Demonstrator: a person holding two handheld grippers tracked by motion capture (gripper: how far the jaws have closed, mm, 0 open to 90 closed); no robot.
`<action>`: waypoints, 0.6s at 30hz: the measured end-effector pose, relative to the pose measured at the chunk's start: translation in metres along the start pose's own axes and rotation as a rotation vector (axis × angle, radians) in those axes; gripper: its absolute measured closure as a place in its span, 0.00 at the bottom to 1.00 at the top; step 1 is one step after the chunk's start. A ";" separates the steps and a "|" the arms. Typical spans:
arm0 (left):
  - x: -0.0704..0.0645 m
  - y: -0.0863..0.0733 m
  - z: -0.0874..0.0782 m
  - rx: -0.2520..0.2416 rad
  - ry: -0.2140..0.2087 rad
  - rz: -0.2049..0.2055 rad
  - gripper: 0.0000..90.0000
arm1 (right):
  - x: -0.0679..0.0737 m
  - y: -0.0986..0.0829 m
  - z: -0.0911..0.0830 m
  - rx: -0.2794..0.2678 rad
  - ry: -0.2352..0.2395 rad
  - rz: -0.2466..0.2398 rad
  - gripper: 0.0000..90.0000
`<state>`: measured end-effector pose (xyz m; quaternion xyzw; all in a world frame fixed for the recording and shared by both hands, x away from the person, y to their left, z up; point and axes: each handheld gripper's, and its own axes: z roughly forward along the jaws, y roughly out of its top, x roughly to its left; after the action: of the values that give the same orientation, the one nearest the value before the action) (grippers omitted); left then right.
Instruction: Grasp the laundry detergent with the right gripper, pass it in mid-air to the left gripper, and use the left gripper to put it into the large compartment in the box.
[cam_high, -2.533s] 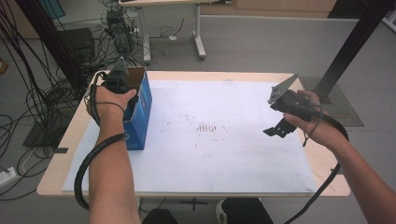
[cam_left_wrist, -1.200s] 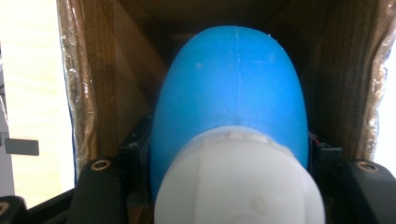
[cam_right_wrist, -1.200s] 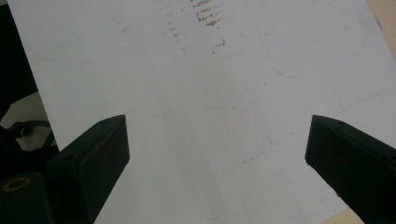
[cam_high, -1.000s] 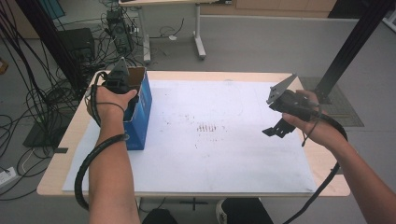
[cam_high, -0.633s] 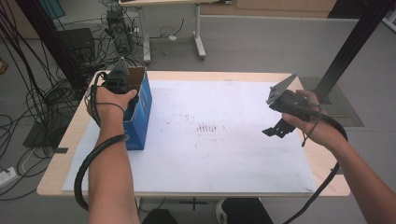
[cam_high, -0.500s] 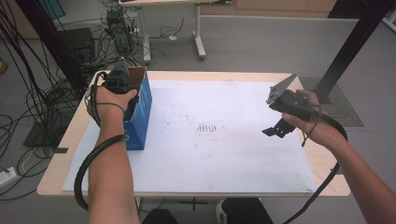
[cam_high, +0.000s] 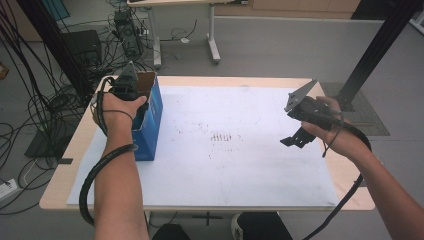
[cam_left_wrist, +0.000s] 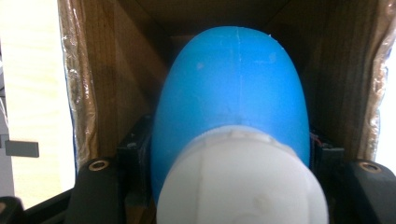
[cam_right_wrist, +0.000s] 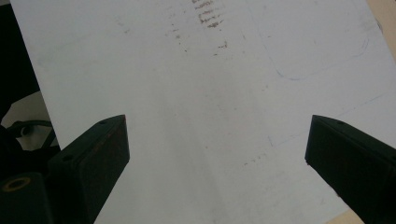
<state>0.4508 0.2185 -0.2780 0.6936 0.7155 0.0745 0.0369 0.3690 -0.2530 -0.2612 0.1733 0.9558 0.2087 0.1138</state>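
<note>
A person stands at a light wooden bench (cam_high: 80, 145) covered by a large white sheet (cam_high: 235, 150) marked with faint brown smudges near its middle. Both forearms reach in from the near edge, each hand holding a pair of black tongs.

The left tongs (cam_high: 131, 92) point down into the open top of a tall blue box (cam_high: 150, 122), which stands upright near the left end of the bench, on the edge of the white sheet. The left gripper view looks into the box's brown cardboard interior: a blue bottle with a white cap (cam_left_wrist: 233, 140) sits between the two jaws, which press against its sides, so the left tongs (cam_left_wrist: 233, 154) are grasping it. The bottle is inside the box, its cap end toward the camera.

The right tongs (cam_high: 299, 136) hang in the air above the right part of the sheet, well apart from the box. In the right gripper view, the right tongs (cam_right_wrist: 217, 140) are spread wide with nothing between them.
</note>
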 end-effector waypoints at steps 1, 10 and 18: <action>0.000 0.000 0.000 0.001 0.001 0.001 0.39 | 0.000 0.000 0.000 -0.001 -0.001 0.001 0.07; 0.000 0.001 -0.002 0.004 0.005 0.006 0.38 | 0.000 0.000 0.000 0.000 0.000 0.000 0.07; 0.001 0.000 -0.005 0.006 0.000 0.011 0.37 | 0.001 0.002 0.001 0.000 0.002 -0.006 0.07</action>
<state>0.4503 0.2194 -0.2725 0.6977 0.7118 0.0728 0.0344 0.3691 -0.2504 -0.2612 0.1702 0.9563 0.2087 0.1137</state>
